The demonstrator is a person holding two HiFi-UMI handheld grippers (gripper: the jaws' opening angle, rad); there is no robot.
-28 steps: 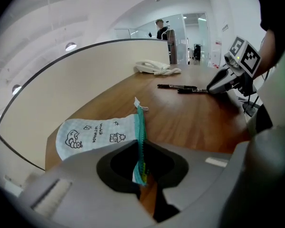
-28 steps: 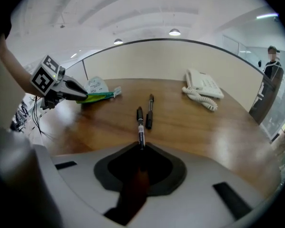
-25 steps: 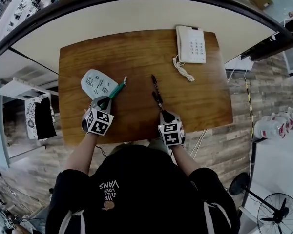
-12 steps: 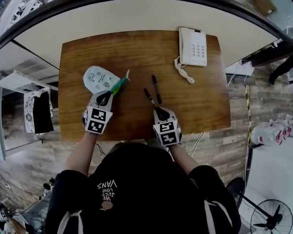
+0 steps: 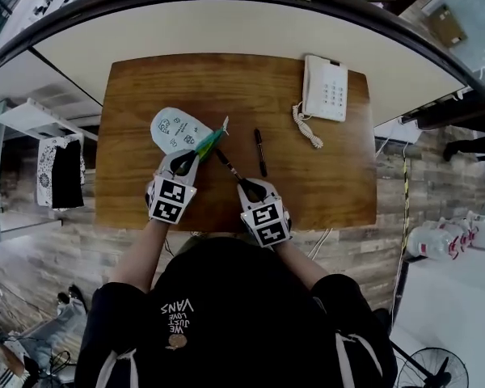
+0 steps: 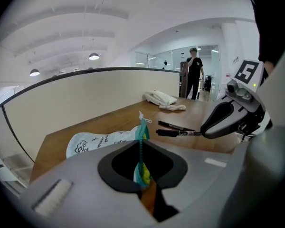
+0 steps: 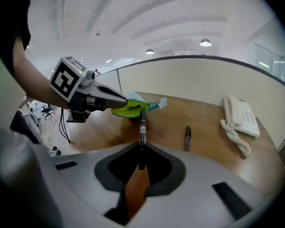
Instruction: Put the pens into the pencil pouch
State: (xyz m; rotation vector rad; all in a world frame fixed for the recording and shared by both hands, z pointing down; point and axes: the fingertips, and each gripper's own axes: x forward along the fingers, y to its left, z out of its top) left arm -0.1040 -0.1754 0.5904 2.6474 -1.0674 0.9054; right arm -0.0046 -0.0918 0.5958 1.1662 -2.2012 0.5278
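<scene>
In the head view, the left gripper (image 5: 192, 157) and right gripper (image 5: 244, 184) are held close together, angled toward each other above the wooden bench (image 5: 145, 87), where a second pen (image 5: 260, 152) and a telephone (image 5: 327, 89) are laid. In the left gripper view, the zipper edge of the pencil pouch (image 6: 104, 139) is pinched between the jaws. In the right gripper view, a black pen (image 7: 142, 122) is clamped in narrow jaws and pointed at the pouch mouth.
</scene>
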